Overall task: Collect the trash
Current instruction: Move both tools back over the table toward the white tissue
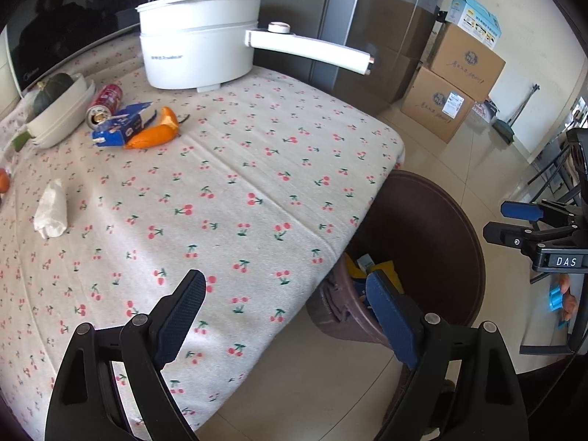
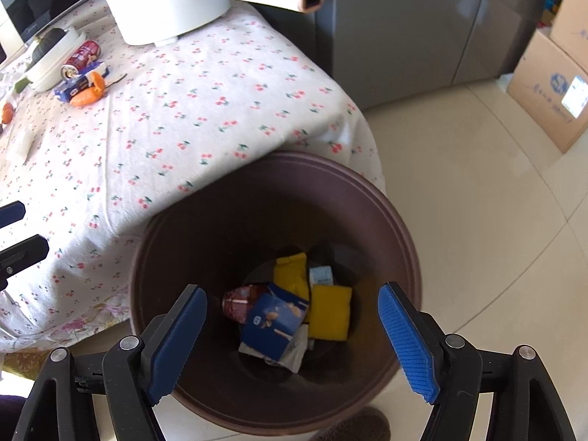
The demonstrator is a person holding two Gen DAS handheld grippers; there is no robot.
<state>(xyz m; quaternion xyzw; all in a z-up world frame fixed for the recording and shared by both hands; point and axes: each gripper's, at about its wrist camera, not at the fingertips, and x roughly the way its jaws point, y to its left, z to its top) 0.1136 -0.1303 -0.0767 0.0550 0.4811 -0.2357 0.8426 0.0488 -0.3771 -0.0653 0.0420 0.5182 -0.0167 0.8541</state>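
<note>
My left gripper (image 1: 284, 283) hangs open and empty over the table's near corner, one finger above the brown bin (image 1: 441, 228). Back left on the cherry-print tablecloth (image 1: 257, 169) lie a red can (image 1: 104, 103), a blue carton (image 1: 121, 125) and an orange peel (image 1: 158, 132). A crumpled tissue (image 1: 51, 209) lies nearer, at the left. My right gripper (image 2: 292, 294) is open over the bin (image 2: 154, 242), with nothing between its fingers. Inside the bin are a blue carton (image 2: 275, 319), yellow packets (image 2: 329, 312) and a red wrapper (image 2: 239, 303).
A white electric pot (image 1: 198, 47) with a long handle stands at the table's back. A white bowl (image 1: 58, 117) holding a dark green squash sits beside the can. A grey fridge (image 1: 367, 18) and stacked cardboard boxes (image 1: 452, 84) stand beyond, on the tile floor.
</note>
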